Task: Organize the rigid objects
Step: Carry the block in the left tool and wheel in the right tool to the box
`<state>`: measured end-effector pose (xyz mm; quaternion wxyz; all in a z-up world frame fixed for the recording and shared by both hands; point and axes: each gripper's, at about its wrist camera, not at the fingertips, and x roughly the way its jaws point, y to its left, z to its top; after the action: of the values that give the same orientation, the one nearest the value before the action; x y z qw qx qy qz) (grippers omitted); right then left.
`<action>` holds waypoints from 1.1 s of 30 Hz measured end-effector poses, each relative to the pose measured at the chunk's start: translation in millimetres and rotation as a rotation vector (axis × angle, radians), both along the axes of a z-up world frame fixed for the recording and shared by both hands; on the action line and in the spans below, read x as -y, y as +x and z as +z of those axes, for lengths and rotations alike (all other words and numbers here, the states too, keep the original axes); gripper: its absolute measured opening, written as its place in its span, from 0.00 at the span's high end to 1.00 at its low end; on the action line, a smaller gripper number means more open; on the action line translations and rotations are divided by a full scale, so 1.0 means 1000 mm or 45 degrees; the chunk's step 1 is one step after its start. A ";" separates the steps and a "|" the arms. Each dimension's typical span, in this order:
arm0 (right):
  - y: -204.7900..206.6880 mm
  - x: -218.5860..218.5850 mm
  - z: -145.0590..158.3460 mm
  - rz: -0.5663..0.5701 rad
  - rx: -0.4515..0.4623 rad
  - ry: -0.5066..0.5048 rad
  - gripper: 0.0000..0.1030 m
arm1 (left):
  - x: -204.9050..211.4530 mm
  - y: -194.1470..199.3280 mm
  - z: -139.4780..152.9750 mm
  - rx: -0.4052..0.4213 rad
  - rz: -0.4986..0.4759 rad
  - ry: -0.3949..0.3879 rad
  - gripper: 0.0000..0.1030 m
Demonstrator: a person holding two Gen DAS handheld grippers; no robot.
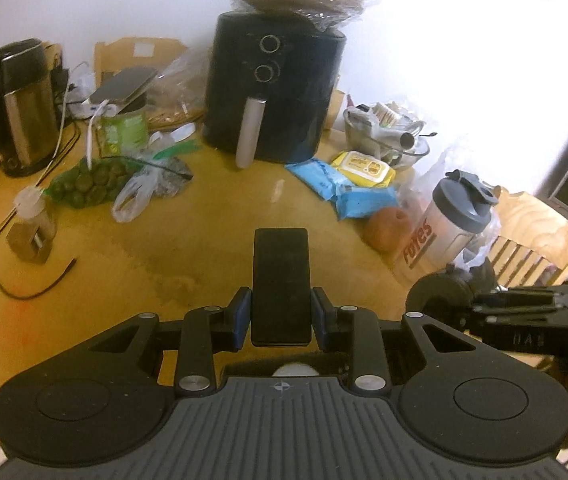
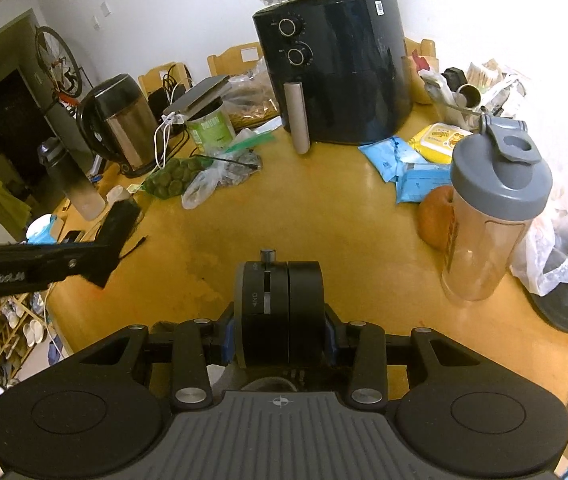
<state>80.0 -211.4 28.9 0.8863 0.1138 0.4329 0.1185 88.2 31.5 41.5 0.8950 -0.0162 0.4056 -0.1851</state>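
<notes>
My left gripper [image 1: 281, 314] is shut on a flat black rectangular device [image 1: 281, 280], like a phone or remote, held above the yellow table [image 1: 188, 248]. My right gripper [image 2: 278, 334] is shut on a black round cylindrical device [image 2: 278, 304] with a small knob on top and white markings. In the left wrist view the right gripper with that round device [image 1: 439, 296] shows at the right edge. In the right wrist view the left gripper's black device [image 2: 118, 236] shows at the left edge.
A black air fryer [image 1: 276, 92] stands at the back. A kettle [image 1: 20, 108] and bagged green fruit [image 1: 92, 184] lie left. Blue and yellow wipe packs [image 1: 347, 180], an apple [image 2: 437, 216] and a grey-lidded shaker bottle [image 2: 491, 208] stand right. A dark bottle [image 2: 70, 184] is far left.
</notes>
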 end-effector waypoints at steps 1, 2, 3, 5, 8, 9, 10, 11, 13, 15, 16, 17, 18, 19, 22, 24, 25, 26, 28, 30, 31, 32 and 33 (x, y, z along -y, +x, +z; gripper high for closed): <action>0.000 0.002 -0.001 -0.002 0.000 0.000 0.58 | -0.002 -0.003 -0.001 -0.009 0.011 0.002 0.70; 0.000 0.004 -0.001 -0.006 -0.002 0.003 0.58 | -0.004 -0.006 -0.003 -0.021 0.023 0.004 0.70; -0.001 0.005 -0.002 -0.009 -0.002 0.007 0.58 | -0.005 -0.008 -0.004 -0.032 0.033 0.008 0.70; -0.003 0.010 -0.002 -0.009 0.002 0.008 0.58 | -0.007 -0.013 -0.007 -0.059 0.057 0.017 0.70; -0.011 0.017 -0.002 -0.017 -0.001 0.019 0.58 | -0.009 -0.022 -0.012 -0.091 0.081 0.020 0.70; -0.012 0.019 -0.003 -0.020 -0.007 0.021 0.58 | -0.008 -0.024 -0.014 -0.101 0.085 0.024 0.70; -0.014 0.021 -0.005 -0.021 -0.015 0.022 0.58 | -0.007 -0.026 -0.015 -0.111 0.088 0.026 0.70; -0.016 0.023 -0.006 -0.022 -0.024 0.026 0.58 | -0.006 -0.028 -0.017 -0.123 0.088 0.026 0.70; -0.020 0.027 -0.010 -0.025 -0.040 0.033 0.58 | -0.002 -0.032 -0.019 -0.138 0.083 0.028 0.70; -0.025 0.030 -0.012 -0.025 -0.050 0.037 0.58 | 0.003 -0.034 -0.022 -0.149 0.068 0.029 0.70; -0.027 0.032 -0.012 -0.023 -0.054 0.039 0.58 | 0.007 -0.035 -0.022 -0.152 0.056 0.029 0.70; -0.028 0.034 -0.013 -0.022 -0.056 0.040 0.58 | 0.010 -0.036 -0.023 -0.153 0.045 0.028 0.70; -0.029 0.035 -0.013 -0.022 -0.056 0.041 0.58 | 0.014 -0.036 -0.023 -0.155 0.033 0.029 0.70; -0.031 0.037 -0.013 -0.025 -0.058 0.042 0.58 | 0.018 -0.037 -0.023 -0.154 0.018 0.026 0.70; -0.035 0.043 -0.013 -0.036 -0.061 0.047 0.58 | 0.028 -0.039 -0.023 -0.145 -0.044 0.013 0.69; -0.037 0.046 -0.013 -0.042 -0.061 0.050 0.58 | 0.035 -0.043 -0.022 -0.124 -0.075 0.034 0.68; -0.038 0.048 -0.013 -0.044 -0.062 0.052 0.58 | 0.039 -0.045 -0.022 -0.117 -0.080 0.052 0.65; -0.039 0.049 -0.014 -0.045 -0.062 0.054 0.58 | 0.041 -0.047 -0.023 -0.115 -0.080 0.073 0.60; -0.041 0.050 -0.014 -0.043 -0.064 0.056 0.58 | 0.043 -0.051 -0.024 -0.111 -0.064 0.096 0.50; -0.043 0.051 -0.015 -0.039 -0.069 0.057 0.58 | 0.042 -0.053 -0.024 -0.113 -0.039 0.094 0.49; -0.043 0.051 -0.015 -0.036 -0.071 0.057 0.58 | 0.042 -0.055 -0.025 -0.120 -0.023 0.091 0.49; -0.045 0.051 -0.016 -0.033 -0.073 0.056 0.58 | 0.041 -0.056 -0.025 -0.127 -0.009 0.088 0.49; -0.044 0.051 -0.016 -0.030 -0.075 0.056 0.58 | 0.041 -0.057 -0.026 -0.136 0.006 0.086 0.49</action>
<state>35.8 -262.6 13.0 0.8718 0.1417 0.4548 0.1139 31.3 -9.3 15.8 0.8726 0.0031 0.4586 -0.1679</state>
